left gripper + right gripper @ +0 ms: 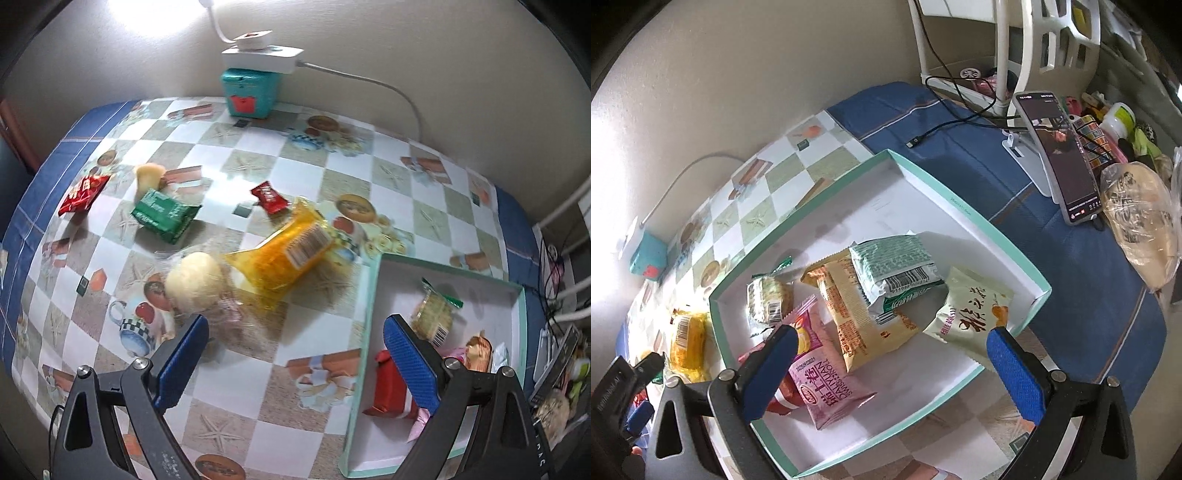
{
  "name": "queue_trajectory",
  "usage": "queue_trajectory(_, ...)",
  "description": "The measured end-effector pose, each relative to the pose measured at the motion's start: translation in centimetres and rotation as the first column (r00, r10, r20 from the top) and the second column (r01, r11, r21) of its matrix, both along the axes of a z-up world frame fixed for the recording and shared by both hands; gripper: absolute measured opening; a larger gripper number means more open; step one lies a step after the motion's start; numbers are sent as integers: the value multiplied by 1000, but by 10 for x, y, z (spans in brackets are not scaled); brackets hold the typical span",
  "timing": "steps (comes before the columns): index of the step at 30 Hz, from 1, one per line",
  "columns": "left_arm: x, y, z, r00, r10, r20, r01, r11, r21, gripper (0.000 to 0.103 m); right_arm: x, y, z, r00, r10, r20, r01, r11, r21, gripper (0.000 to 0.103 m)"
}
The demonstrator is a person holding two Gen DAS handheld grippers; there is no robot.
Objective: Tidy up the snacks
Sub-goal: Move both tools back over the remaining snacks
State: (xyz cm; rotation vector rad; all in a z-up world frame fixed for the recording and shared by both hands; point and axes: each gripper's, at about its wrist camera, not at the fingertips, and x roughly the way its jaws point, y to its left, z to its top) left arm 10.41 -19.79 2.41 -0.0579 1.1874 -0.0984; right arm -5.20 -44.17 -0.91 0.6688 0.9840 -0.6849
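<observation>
Presently, left gripper [295, 356]: blue-padded jaws spread wide, nothing between them, pointing steeply down at the checkered tablecloth [280, 177].
- Just ahead of its left finger: a round pale bun in clear wrap [194, 282], lying on the cloth.
- Ahead, centre: a yellow-orange packet with a barcode [284, 254], lying slantwise, close beside the bun.
- Farther ahead: a small red candy packet [268, 198]; to the left of it a green packet [166, 214] with a pale piece just behind it; farthest left, a red packet [82, 194].
- Beyond its right finger: a white box with a mint-green rim [371, 295], holding a clear-wrapped biscuit with a green end [434, 314], a red packet partly hidden by the finger, and other wrappers too hidden to name.
- Far edge, by the wall: a teal box [249, 94] with a white power strip on top.

Right gripper [892, 360]: jaws likewise wide apart and empty, hovering above the near end of the same box [945, 195].
- Between and ahead of its fingers: a pink Swiss-roll packet [827, 380], a tan-orange packet [860, 321] with a green-and-white packet [897, 269] resting on it, and a pale cream packet [967, 314] toward the right finger.
- Left of these: the clear-wrapped biscuit.
- Outside the box, far right: a phone on a stand [1063, 158] on the blue cloth.
</observation>
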Motion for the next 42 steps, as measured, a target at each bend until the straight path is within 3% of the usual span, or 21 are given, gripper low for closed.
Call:
queue_trajectory(17, 16, 42, 5, 997, 83, -5, -83, 997, -9, 96, 18, 29, 5, 996, 84, -10, -84, 996, 5, 103)
queue_trajectory(25, 28, 98, 13, 980, 199, 24, -199, 980, 8, 96, 38, 61, 16, 985, 170, 12, -170, 985, -24, 103)
queue_trajectory(33, 35, 173, 19, 938, 345, 39, -345, 939, 1, 96, 61, 102, 20, 967, 254, -1, -253, 966, -50, 103)
queue_trajectory(42, 42, 225, 22, 922, 382, 54, -384, 923, 31, 96, 88, 160, 18, 935, 353, -22, -353, 933, -67, 103)
